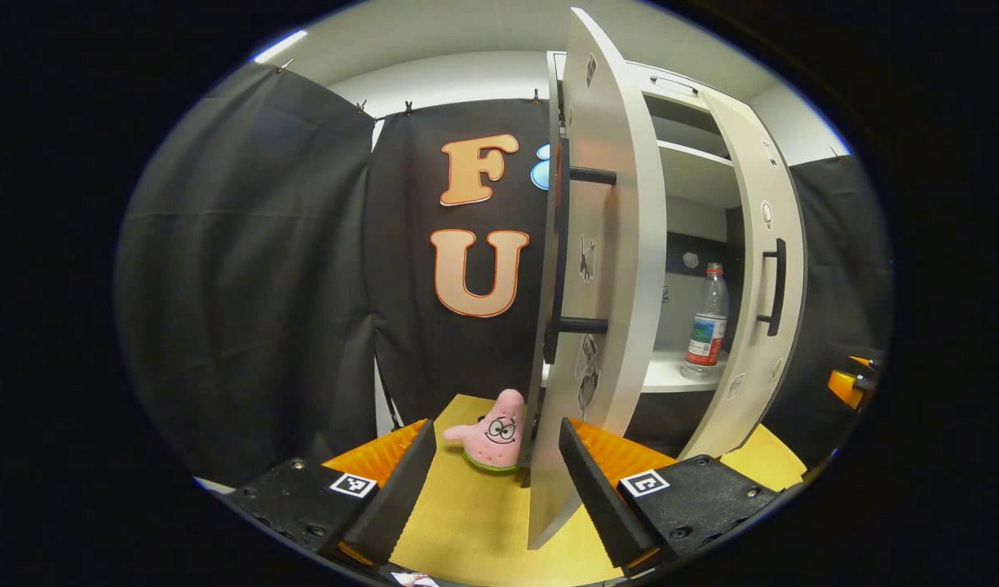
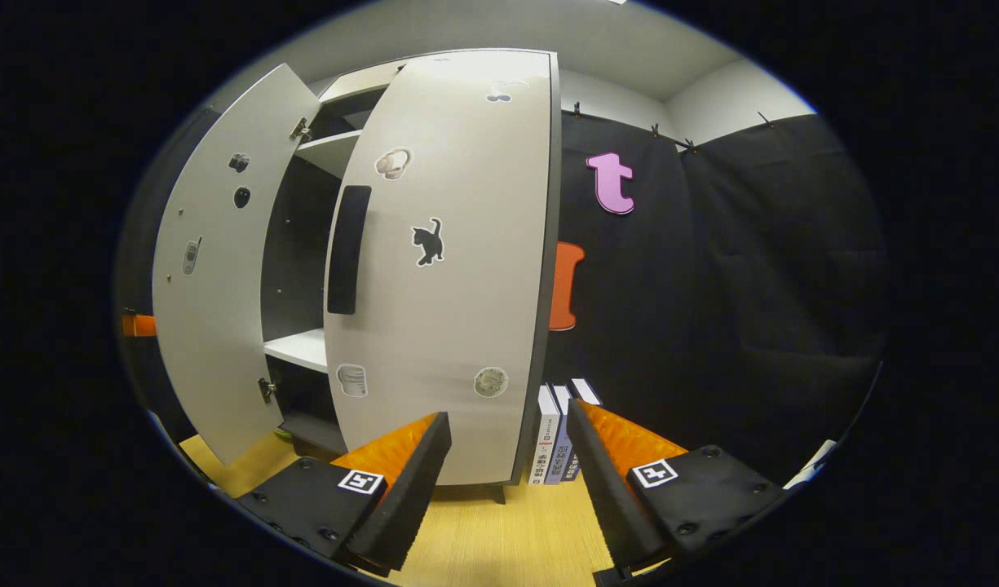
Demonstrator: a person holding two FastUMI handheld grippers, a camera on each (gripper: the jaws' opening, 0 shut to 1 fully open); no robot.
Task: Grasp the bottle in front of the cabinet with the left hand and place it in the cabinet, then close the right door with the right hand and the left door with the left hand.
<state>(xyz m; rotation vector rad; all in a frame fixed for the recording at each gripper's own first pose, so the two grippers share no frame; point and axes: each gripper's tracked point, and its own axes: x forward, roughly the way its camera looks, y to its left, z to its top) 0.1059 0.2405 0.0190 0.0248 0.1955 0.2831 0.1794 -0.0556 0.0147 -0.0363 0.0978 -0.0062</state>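
Observation:
The clear plastic bottle (image 1: 707,322) with a red cap stands upright on the cabinet's lower shelf (image 1: 670,375). In the left gripper view the left door (image 1: 605,269) is swung out towards me, almost edge-on, with its black handle (image 1: 560,253) on the near face. My left gripper (image 1: 495,481) is open; the door's lower edge hangs within its gap, close to the right finger. The right door (image 2: 442,269) with its black handle (image 2: 348,249) stands half open. My right gripper (image 2: 507,481) is open and empty just before that door's outer edge.
A pink star plush (image 1: 495,432) lies on the yellow wooden table (image 1: 475,522) left of the left door. Several books (image 2: 556,436) stand against the wall right of the cabinet. The left door's inner face (image 2: 214,269) shows in the right gripper view.

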